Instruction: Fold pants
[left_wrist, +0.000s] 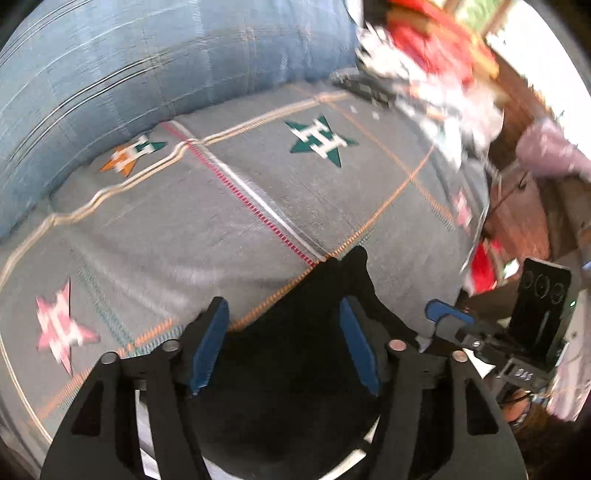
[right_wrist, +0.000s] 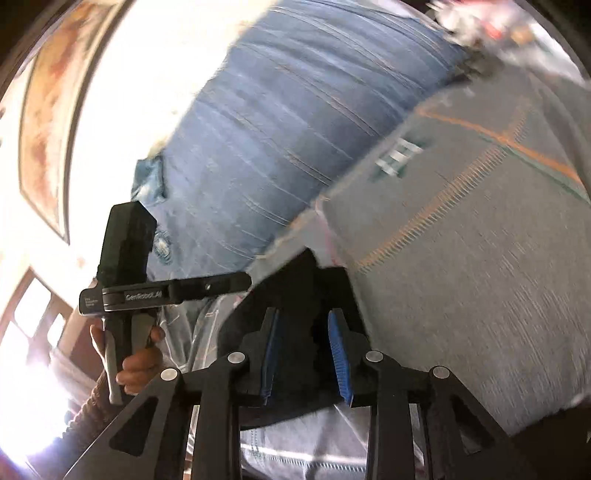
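Between both sets of jaws, at six o'clock over the grey bedspread (left_wrist: 258, 206), hang the black pants (left_wrist: 295, 350): left hand-held gripper (left_wrist: 284, 347) looks parted around them, right hand-held gripper (right_wrist: 306, 354) seems pinched on a bunched fold. Soft, limp, light; best taken at waistband corners.

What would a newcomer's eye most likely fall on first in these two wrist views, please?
Probably the black pants, bunched dark between the jaws of both the left gripper and the right gripper. Next, the grey bedcover with its green star beyond the left gripper, and the big blue bolster along its far edge.
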